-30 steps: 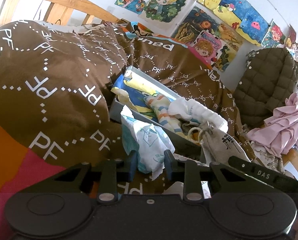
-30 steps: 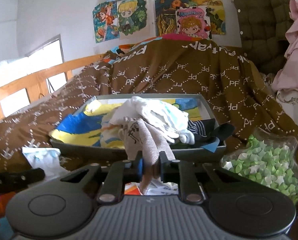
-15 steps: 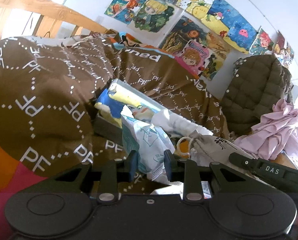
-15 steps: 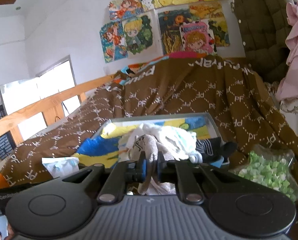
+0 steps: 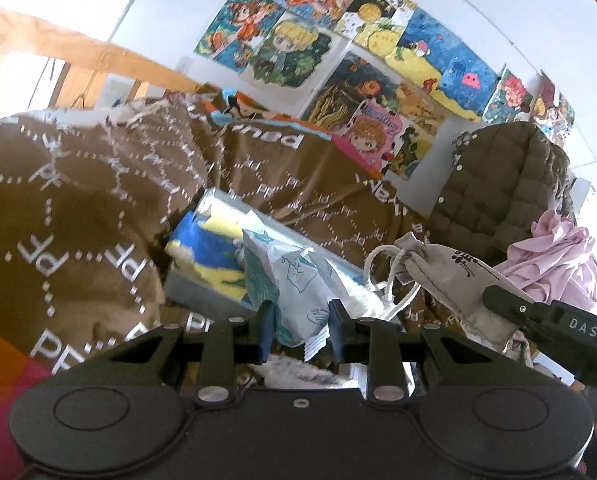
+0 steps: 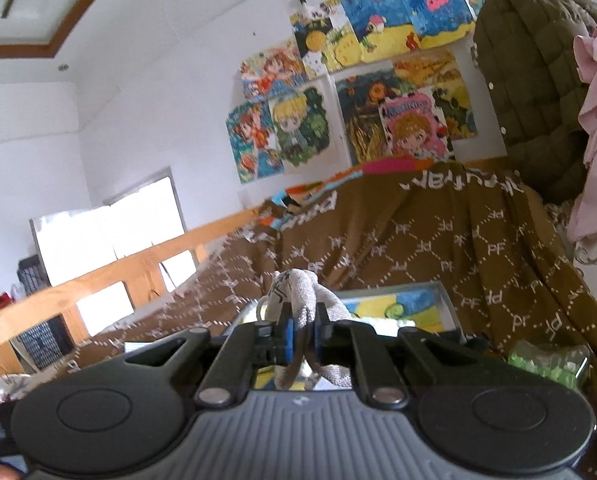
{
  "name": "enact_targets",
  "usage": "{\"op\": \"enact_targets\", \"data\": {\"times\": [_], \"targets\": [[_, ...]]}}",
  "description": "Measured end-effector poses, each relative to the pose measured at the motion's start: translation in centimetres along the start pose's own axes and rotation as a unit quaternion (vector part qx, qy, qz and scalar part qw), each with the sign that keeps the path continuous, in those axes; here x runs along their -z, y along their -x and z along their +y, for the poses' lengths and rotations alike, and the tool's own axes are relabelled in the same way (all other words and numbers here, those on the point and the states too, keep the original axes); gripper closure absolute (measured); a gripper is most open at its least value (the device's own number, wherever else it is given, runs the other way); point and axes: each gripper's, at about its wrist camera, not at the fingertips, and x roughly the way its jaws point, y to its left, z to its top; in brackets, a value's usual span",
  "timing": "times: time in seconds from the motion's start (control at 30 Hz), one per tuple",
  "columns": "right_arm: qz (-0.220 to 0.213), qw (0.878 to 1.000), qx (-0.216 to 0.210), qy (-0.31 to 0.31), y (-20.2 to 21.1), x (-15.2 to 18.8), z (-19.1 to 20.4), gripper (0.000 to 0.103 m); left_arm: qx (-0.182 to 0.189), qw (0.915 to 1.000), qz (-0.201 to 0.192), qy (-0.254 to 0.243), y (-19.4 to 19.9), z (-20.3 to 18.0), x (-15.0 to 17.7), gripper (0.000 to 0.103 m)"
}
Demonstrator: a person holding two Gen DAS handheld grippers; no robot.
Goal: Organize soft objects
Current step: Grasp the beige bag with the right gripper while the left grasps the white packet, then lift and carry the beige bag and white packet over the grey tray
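a: what's the left gripper (image 5: 301, 330) doing?

b: it's clamped on a white tissue pack (image 5: 294, 280) printed with teal drawings; both blue pads press its sides, and the crinkled lower edge hangs down between the fingers

a: and the right gripper (image 6: 302, 336)?

b: pinched tight on a grey drawstring pouch (image 6: 298, 292), the jaws almost together with the fabric bunched between them. from the left wrist view the same pouch (image 5: 450, 276) is held up in the air, its white cord (image 5: 382, 276) looping off the neck, and the right gripper's finger (image 5: 546, 320) (the one marked "das") grips its lower end

a: where's the tray?

b: the grey tray (image 5: 202, 288) sits on the brown blanket (image 5: 78, 208) with the "pf" pattern, behind and below the tissue pack. it has a blue and yellow cloth (image 5: 206, 248) in it. in the right wrist view the tray's far rim (image 6: 442, 300) shows just past the pouch

a: anything beside it?

b: a clear bag of green bits (image 6: 550, 360) lies on the blanket to the tray's right. further back an olive quilted jacket (image 5: 502, 192) hangs with a pink garment (image 5: 558, 256) in front of it, and cartoon posters (image 5: 338, 60) cover the white wall
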Motion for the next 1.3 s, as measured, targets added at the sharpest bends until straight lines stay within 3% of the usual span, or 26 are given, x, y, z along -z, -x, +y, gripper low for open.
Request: {"op": "enact_targets", "data": {"times": [0.43, 0.8, 1.07, 1.3], "targets": [[-0.053, 0.998, -0.021, -0.029, 2.3, -2.5, -1.9, 0.093, 0.015, 0.9984, -0.052, -0.015, 0.4, -5.9, -2.0, 0.072], [-0.065, 0.997, -0.010, -0.026, 1.7, -4.0, -3.3, 0.093, 0.020, 0.9972, -0.060, -0.039, 0.2, -10.2, -2.1, 0.072], [-0.072, 0.997, 0.012, -0.021, -2.0, -4.4, -4.8, 0.093, 0.022, 0.9971, -0.061, -0.039, -3.2, -12.0, -3.5, 0.072], [-0.056, 0.997, 0.048, -0.030, -6.4, -4.9, -8.1, 0.093, 0.007, 0.9980, -0.059, -0.022, -8.9, -12.1, -5.1, 0.072]]}}
